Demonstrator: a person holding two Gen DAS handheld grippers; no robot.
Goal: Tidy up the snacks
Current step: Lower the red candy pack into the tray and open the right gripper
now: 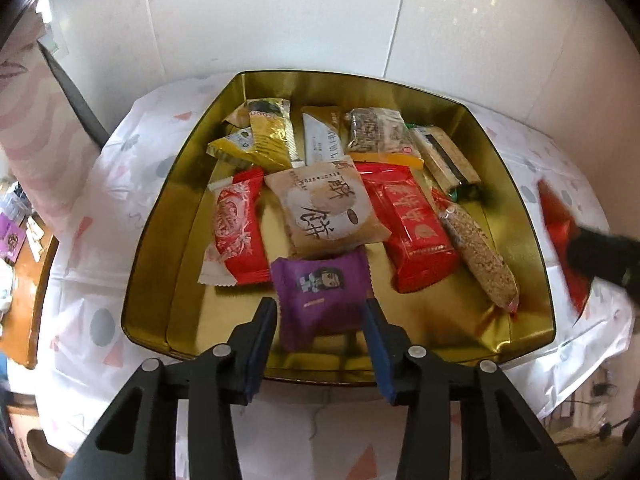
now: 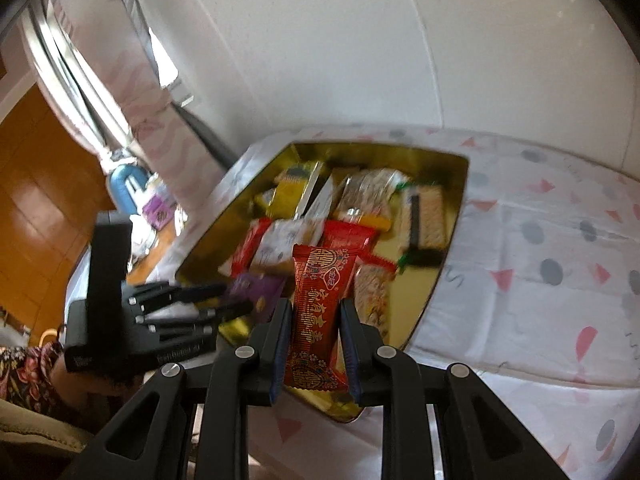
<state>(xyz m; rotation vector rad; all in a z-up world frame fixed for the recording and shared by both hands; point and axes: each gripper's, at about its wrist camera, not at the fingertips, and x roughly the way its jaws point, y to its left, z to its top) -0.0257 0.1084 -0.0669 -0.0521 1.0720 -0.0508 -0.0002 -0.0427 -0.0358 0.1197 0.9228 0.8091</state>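
A gold tin tray (image 1: 148, 264) holds several wrapped snacks: red packets, a beige round-cake packet (image 1: 326, 204), yellow packets and grain bars. My left gripper (image 1: 320, 310) stands over the tray's near edge with its jaws on either side of a purple packet (image 1: 320, 292); the packet lies in the tray and the fingers look slightly apart from it. My right gripper (image 2: 315, 314) is shut on a red patterned candy packet (image 2: 318, 320) and holds it above the tray's near corner (image 2: 440, 280). It shows blurred at the right of the left wrist view (image 1: 600, 256).
The tray sits on a white cloth with pink triangles and grey dots (image 2: 540, 260). A white wall stands behind. A pink-patterned box (image 1: 36, 120) and a wooden surface with clutter (image 1: 24, 240) lie to the left. The left gripper's body shows in the right wrist view (image 2: 108, 292).
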